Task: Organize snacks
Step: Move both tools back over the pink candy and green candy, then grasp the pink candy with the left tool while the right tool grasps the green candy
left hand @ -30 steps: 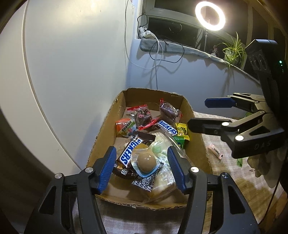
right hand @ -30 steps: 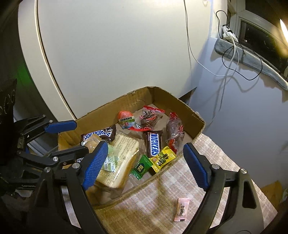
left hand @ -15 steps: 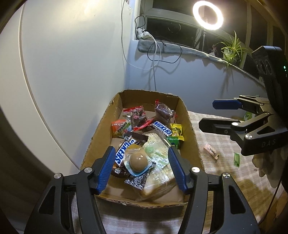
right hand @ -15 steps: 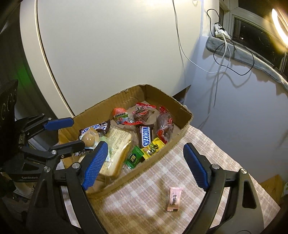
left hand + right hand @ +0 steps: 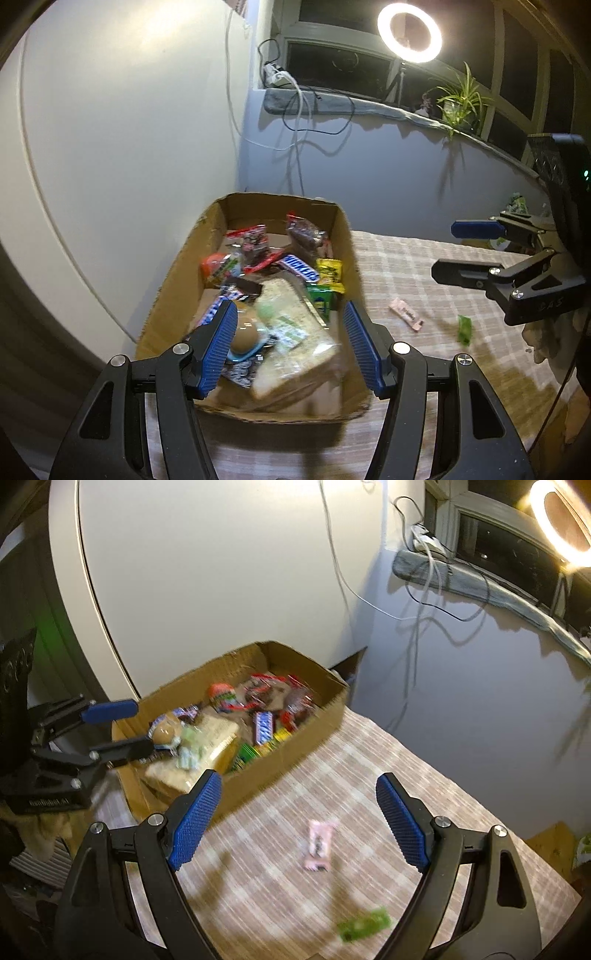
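Note:
A cardboard box (image 5: 177, 273) holds several snacks: a wrapped sandwich (image 5: 303, 343), a brown egg-shaped treat (image 5: 243, 334) and a Snickers bar (image 5: 301, 267). My left gripper (image 5: 291, 347) hovers open over the box's near end, its pads touching nothing. On the checked cloth to the right lie a pink candy (image 5: 406, 314) and a green candy (image 5: 464, 328). My right gripper (image 5: 299, 821) stands wide open above the cloth, with the pink candy (image 5: 318, 845) just below and between its fingers, untouched. The green candy (image 5: 364, 928) lies nearer the camera. The box (image 5: 288, 746) sits up and to the left.
A white curved panel rises behind the box, with a lilac wall and dangling cables (image 5: 295, 110) beside it. A ring light (image 5: 409, 31) and a plant (image 5: 458, 99) stand on the window ledge. The checked tablecloth (image 5: 406, 266) spreads right of the box.
My right gripper has swung right, away from the box, out over the cloth; the pink candy now sits between its fingers and the green one has come into view. My left gripper drew back slightly.

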The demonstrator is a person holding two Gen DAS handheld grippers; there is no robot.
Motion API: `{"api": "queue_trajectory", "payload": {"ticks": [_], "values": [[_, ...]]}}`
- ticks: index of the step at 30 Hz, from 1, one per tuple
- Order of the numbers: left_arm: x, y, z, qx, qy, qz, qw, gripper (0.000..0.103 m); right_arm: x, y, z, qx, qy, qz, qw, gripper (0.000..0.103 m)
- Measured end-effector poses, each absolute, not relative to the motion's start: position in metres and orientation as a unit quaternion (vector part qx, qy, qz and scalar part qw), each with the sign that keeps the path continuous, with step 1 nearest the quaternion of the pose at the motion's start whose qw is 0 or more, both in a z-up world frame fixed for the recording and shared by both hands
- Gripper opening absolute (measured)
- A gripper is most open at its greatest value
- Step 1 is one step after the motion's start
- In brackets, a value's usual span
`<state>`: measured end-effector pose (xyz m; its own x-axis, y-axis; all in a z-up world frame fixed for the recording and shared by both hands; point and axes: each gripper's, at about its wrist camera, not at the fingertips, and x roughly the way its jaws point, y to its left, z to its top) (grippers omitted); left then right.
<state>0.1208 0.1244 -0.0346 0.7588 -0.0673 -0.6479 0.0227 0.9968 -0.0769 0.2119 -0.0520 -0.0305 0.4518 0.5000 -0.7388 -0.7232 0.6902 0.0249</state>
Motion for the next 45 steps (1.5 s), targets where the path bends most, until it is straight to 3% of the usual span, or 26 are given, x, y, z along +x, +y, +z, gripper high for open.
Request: {"api": "queue_trajectory", "payload": {"ticks": [9, 16, 24, 34, 45], "values": [[0.128, 0.084, -0.034, -0.027, 0.347, -0.066, 0.935, 0.059, 0.212, -0.108, -0.055, -0.148, 0.409, 0.336, 0.835, 0.088], [0.135, 0.044, -0.04, -0.024, 0.361, -0.115, 0.925, 0.043, 0.197, -0.144, -0.08, -0.129, 0.464, 0.311, 0.82, 0.087], [0.151, 0.004, -0.067, -0.037, 0.405, -0.157, 0.9, 0.032, 0.189, -0.149, -0.115, -0.083, 0.527, 0.299, 0.791, 0.053], [0.175, -0.002, -0.09, -0.063, 0.439, -0.149, 0.884, 0.032, 0.196, -0.143, -0.121, -0.084, 0.502, 0.253, 0.823, 0.042], [0.19, 0.007, -0.106, -0.077, 0.454, -0.124, 0.879, 0.032, 0.206, -0.13, -0.123, -0.107, 0.486, 0.239, 0.834, 0.047]]}}
